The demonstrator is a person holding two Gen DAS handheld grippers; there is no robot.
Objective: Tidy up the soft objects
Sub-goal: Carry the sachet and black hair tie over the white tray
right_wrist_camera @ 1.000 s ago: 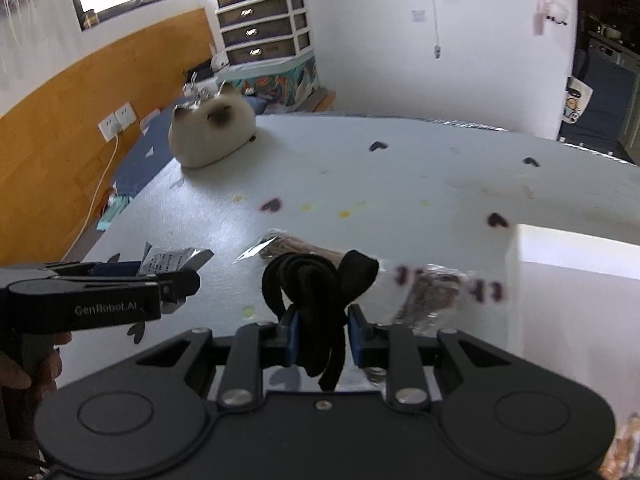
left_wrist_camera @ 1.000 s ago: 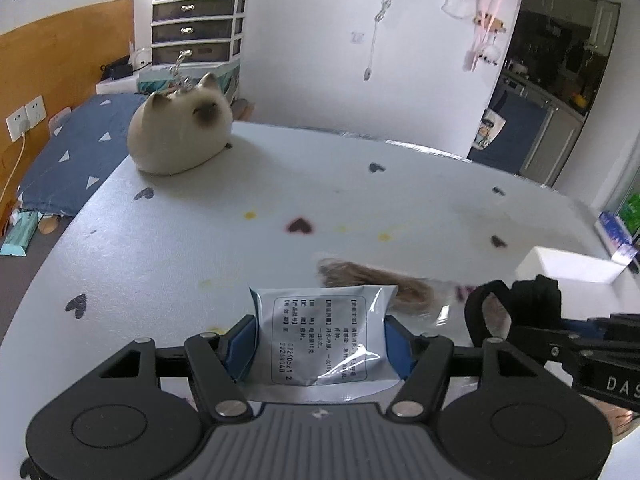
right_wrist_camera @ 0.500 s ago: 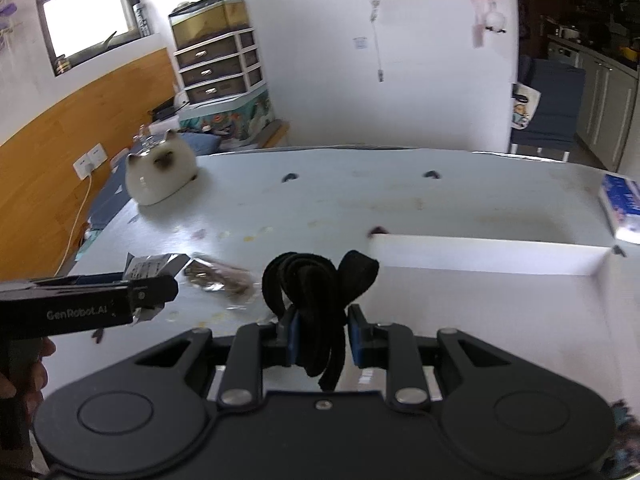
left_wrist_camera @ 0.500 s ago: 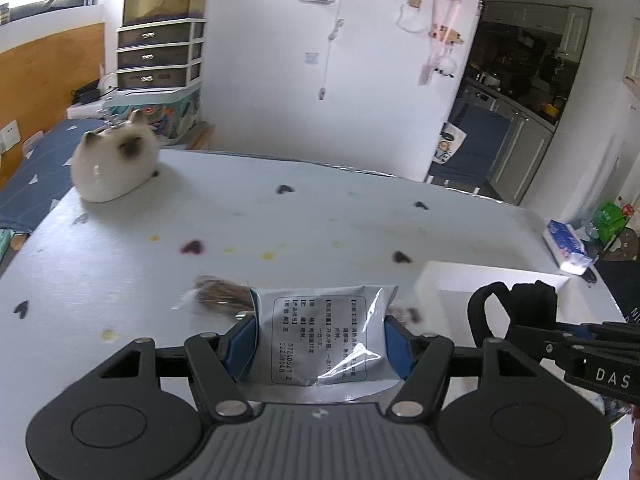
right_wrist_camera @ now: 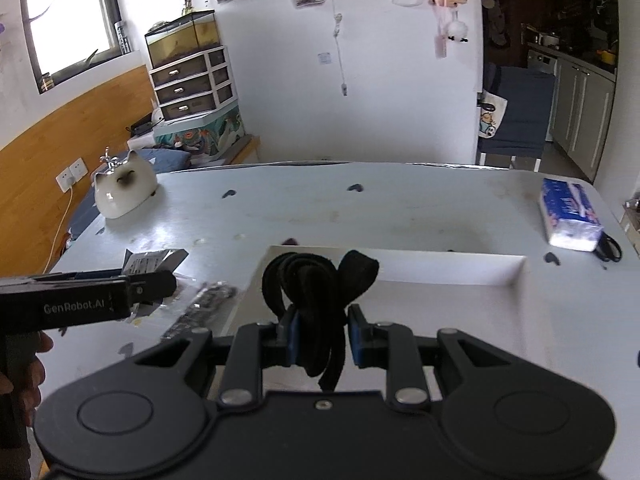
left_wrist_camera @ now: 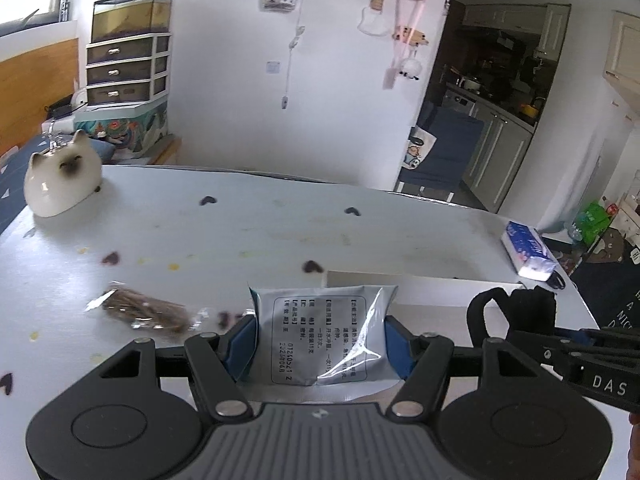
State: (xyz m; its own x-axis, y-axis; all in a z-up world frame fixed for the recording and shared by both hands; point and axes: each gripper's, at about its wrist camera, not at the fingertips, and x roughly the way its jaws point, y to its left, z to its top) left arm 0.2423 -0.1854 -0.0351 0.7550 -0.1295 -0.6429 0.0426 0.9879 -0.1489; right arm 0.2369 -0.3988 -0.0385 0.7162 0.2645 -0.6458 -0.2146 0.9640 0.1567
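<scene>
My left gripper [left_wrist_camera: 320, 344] is shut on a silver foil packet [left_wrist_camera: 324, 336] with a printed label, held above the table near the left edge of a white box [left_wrist_camera: 400, 280]. My right gripper [right_wrist_camera: 320, 336] is shut on a bundled black strap [right_wrist_camera: 316, 292] and holds it over the white box [right_wrist_camera: 460, 264]. The strap also shows at the right of the left wrist view [left_wrist_camera: 516, 312]. A clear bag of brown material [left_wrist_camera: 144, 310] lies on the table left of the box. The left gripper [right_wrist_camera: 152, 282] with its packet [right_wrist_camera: 154, 258] shows in the right wrist view.
A white cat figure [left_wrist_camera: 60, 184] sits at the table's far left corner [right_wrist_camera: 124, 190]. A blue and white tissue pack [right_wrist_camera: 568, 216] lies at the far right edge, with black scissors [right_wrist_camera: 610, 246] beside it. The tabletop [left_wrist_camera: 240, 232] has small dark heart marks.
Both grippers have swung right with their loads. The white box has come into view under the right gripper, and the brown bag now lies to the left.
</scene>
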